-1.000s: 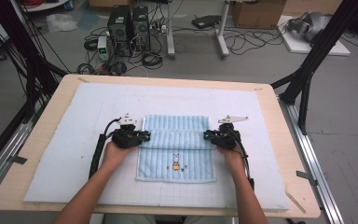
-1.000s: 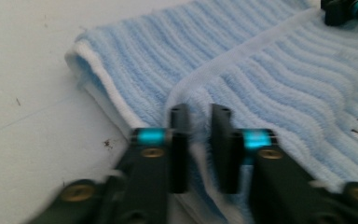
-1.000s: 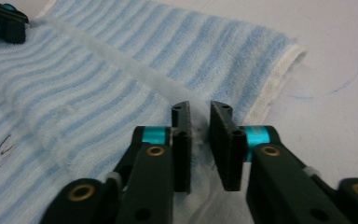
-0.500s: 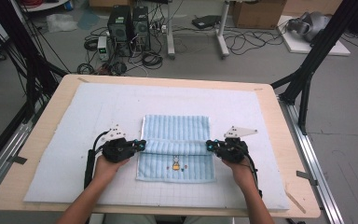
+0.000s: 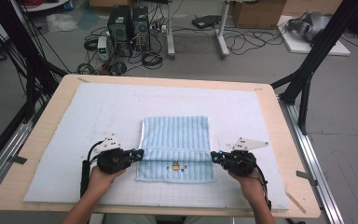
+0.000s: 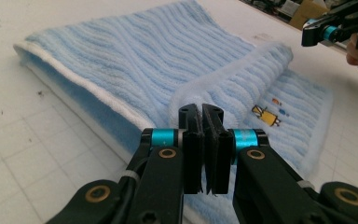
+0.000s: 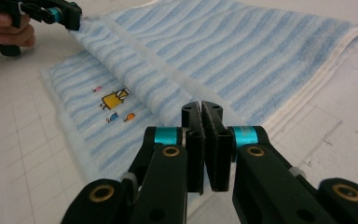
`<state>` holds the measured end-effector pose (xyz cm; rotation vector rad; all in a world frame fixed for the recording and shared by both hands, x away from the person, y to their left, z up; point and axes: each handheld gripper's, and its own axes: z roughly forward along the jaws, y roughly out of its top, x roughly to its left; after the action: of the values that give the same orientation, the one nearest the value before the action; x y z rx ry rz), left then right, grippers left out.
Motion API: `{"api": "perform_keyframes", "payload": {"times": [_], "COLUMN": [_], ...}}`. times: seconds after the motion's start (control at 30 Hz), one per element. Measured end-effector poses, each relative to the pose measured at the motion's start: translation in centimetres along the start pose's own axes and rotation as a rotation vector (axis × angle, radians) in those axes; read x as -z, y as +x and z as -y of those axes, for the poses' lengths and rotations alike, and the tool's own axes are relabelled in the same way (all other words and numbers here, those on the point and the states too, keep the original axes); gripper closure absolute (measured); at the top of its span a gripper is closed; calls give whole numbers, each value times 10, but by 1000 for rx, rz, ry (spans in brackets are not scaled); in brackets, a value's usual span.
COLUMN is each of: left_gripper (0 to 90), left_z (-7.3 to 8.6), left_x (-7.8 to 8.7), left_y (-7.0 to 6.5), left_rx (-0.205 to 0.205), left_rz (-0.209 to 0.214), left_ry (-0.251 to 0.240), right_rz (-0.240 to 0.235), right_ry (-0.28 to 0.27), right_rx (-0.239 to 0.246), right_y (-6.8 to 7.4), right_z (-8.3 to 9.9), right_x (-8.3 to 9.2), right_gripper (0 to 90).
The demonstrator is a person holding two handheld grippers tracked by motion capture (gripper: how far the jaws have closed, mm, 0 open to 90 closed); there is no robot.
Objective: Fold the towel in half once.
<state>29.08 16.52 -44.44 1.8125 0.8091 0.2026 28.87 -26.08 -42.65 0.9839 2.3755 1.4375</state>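
Observation:
A light blue striped towel [image 5: 175, 133] lies folded on the white gridded mat [image 5: 74, 121]. My left gripper [image 5: 140, 153] is shut on the left end of the towel's doubled-over edge. My right gripper [image 5: 213, 156] is shut on the right end of that same edge. The held edge stretches between them above a small embroidered picture [image 5: 175, 164] on the lower layer. In the left gripper view the left gripper [image 6: 201, 109] pinches the thick white hem of the towel [image 6: 135, 60], with the right gripper [image 6: 314, 33] far off. In the right gripper view the right gripper [image 7: 200, 108] grips the towel [image 7: 242, 42].
The mat covers a wooden table [image 5: 279, 135] with bare margins at both sides and along the near edge. Black frame legs [image 5: 307, 70] stand at the right and left. Computer towers [image 5: 126, 23] and cables lie on the floor beyond the far edge.
Both hands have drawn back toward the near edge of the table, pulling the held towel edge with them over the lower layer. The towel's far fold has stayed in place.

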Motion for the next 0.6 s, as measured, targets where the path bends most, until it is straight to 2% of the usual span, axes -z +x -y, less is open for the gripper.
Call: {"api": "perform_keyframes", "payload": {"times": [0.07,0.13,0.17,0.23,0.3,0.4,0.47,0.6], "left_gripper": [862,861,861,861,860,860,860,860], "left_z": [1,1,1,1,1,2,2,4], "left_x": [0,-1,-1,-1,-1,0,1,3], "left_y": [0,1,0,0,1,1,0,-6], "left_rx": [-8,-6,-6,-10,-8,-8,-7,-18], "left_rz": [-6,-10,-11,-11,-12,-11,-8,11], "left_ry": [7,6,5,6,4,3,0,11], "right_rz": [24,61,67,37,28,-3,-17,-46], "right_ry": [-2,-15,-19,-6,29,79,68,30], "right_rx": [5,-28,-45,-67,-64,-48,-30,-21], "right_y": [1,-3,-5,-8,-8,-9,-7,-3], "right_z": [0,-1,-1,-2,-3,1,2,4], "right_x": [0,-2,-4,-11,-21,-29,-25,-10], "right_gripper": [646,512,496,482,525,812,855,863]}}
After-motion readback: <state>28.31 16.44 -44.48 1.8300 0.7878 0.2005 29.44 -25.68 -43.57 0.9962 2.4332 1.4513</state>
